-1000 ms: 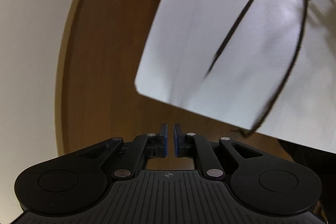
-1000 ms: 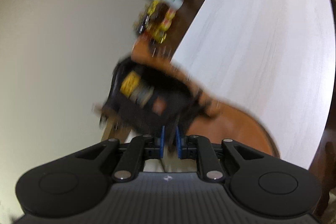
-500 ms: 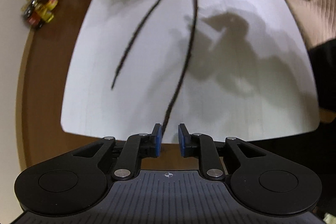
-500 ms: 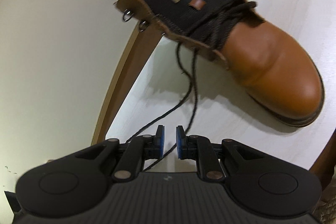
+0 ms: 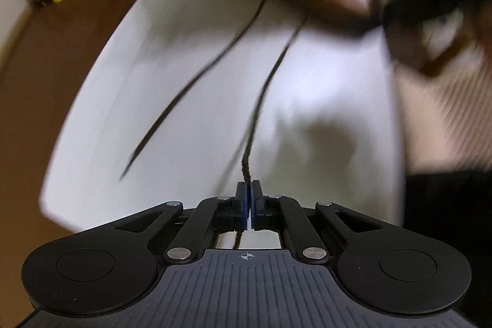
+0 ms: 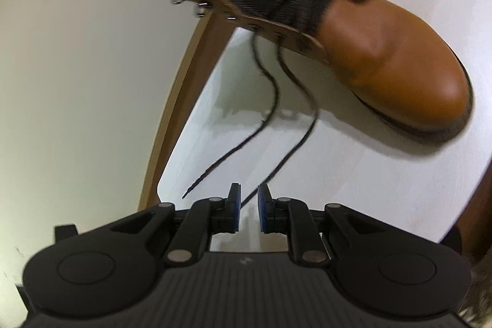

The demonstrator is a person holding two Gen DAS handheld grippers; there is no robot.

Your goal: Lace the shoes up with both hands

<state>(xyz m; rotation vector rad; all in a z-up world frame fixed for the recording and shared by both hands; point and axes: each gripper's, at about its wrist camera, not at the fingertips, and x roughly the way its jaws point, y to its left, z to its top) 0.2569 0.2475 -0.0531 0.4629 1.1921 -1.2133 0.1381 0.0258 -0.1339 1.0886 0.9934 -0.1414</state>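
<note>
While only the lower eyelets of the brown boot (image 6: pixel 384 57) near the table's (image 6: pixel 353 174) far edge are laced, your left gripper (image 5: pixel 248 192) is closing on one lace end (image 5: pixel 261 100), your right gripper (image 6: pixel 247 205) stands part open and empty, and the upper hooks remain.

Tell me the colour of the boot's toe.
Tan-orange brown leather on the boot's toe, above a dark sole; it shows best in the right wrist view.

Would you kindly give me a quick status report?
Left gripper closing on one lace. Right gripper open, grips nothing. Boot half-laced. Nothing in the way.
</note>
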